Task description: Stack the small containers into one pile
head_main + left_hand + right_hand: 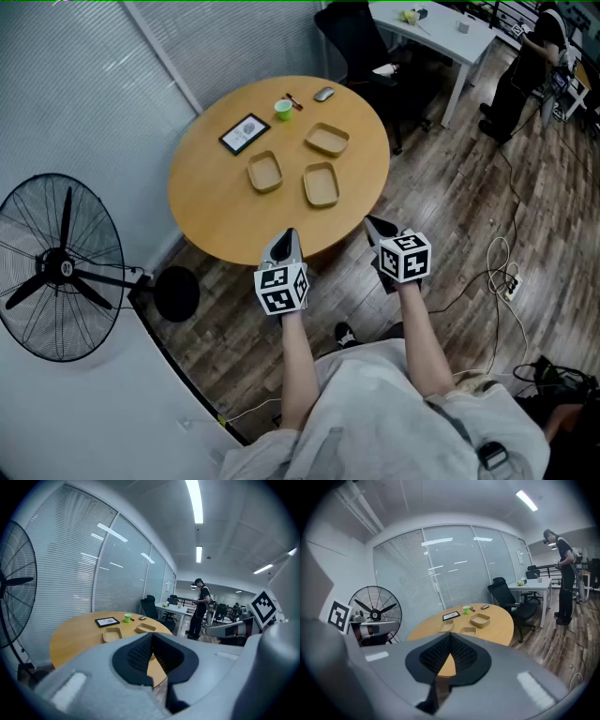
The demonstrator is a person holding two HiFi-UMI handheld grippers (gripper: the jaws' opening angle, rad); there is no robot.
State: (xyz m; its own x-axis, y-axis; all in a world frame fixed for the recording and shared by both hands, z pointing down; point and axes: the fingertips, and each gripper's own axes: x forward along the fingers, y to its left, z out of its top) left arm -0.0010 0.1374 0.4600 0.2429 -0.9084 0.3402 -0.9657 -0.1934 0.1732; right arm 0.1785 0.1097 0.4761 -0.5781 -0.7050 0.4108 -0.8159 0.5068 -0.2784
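Jaws together on my left gripper (289,234) and right gripper (369,221), both empty. Nudged containers (322,185) may skid.

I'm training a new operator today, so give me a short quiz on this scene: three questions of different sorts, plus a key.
1. How many small containers lie on the round table?
2. True or false: two of the containers are already stacked.
3. What do the left tongs and right tongs hold? A) a container each; B) one container between them; C) nothing, as both are shut and held back from the containers.
Key: 1. Three, all lying apart. 2. False. 3. C.
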